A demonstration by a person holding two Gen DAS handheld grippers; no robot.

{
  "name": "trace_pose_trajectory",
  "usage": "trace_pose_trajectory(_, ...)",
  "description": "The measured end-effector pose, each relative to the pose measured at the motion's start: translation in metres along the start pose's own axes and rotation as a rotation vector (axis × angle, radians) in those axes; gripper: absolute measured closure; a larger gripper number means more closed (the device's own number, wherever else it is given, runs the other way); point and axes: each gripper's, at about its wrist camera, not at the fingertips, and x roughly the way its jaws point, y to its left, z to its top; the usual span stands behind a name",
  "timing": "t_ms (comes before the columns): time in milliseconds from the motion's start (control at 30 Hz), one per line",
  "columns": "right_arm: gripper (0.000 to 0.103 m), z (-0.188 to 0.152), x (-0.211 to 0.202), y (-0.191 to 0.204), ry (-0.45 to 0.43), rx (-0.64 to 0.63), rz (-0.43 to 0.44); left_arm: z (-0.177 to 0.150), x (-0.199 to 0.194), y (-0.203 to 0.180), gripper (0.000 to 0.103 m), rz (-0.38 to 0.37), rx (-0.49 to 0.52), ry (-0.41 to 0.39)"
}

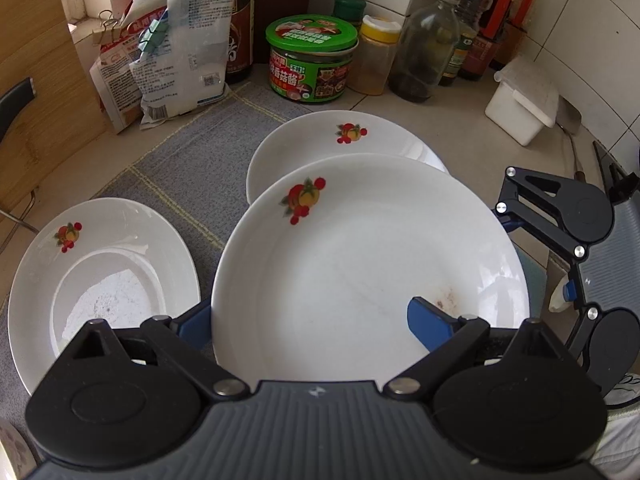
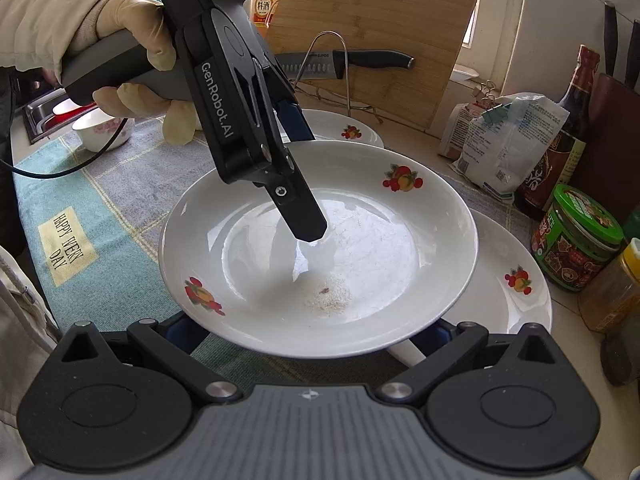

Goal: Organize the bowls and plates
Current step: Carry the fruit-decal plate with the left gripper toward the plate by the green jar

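A white deep plate (image 1: 360, 264) with fruit decals hangs tilted above the cloth, partly over a second matching plate (image 1: 344, 136). My left gripper (image 1: 314, 324) is shut on it, with one blue finger in the well and the other under the rim. From the right wrist view, the left gripper (image 2: 310, 188) reaches down into the plate (image 2: 360, 240) from the far side. My right gripper (image 2: 312, 332) stands open, and both its fingers are hidden beneath the plate's near rim. A third plate (image 1: 100, 272) lies flat to the left.
A grey-blue cloth (image 1: 192, 148) covers the counter. A green-lidded jar (image 1: 312, 60), bottles, clipped bags (image 1: 176, 48) and a white box (image 1: 520, 108) line the back. A flowered bowl (image 2: 102, 132) sits near the sink. A knife (image 2: 348, 64) rests against the cutting board.
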Motion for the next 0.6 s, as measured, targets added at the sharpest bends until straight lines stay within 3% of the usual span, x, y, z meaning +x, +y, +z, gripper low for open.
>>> trace_pose_trajectory(600, 0.0, -0.009, 0.007, -0.044, 0.007, 0.039, -0.012, 0.035, 0.031, 0.001, 0.006, -0.015, 0.03, 0.022)
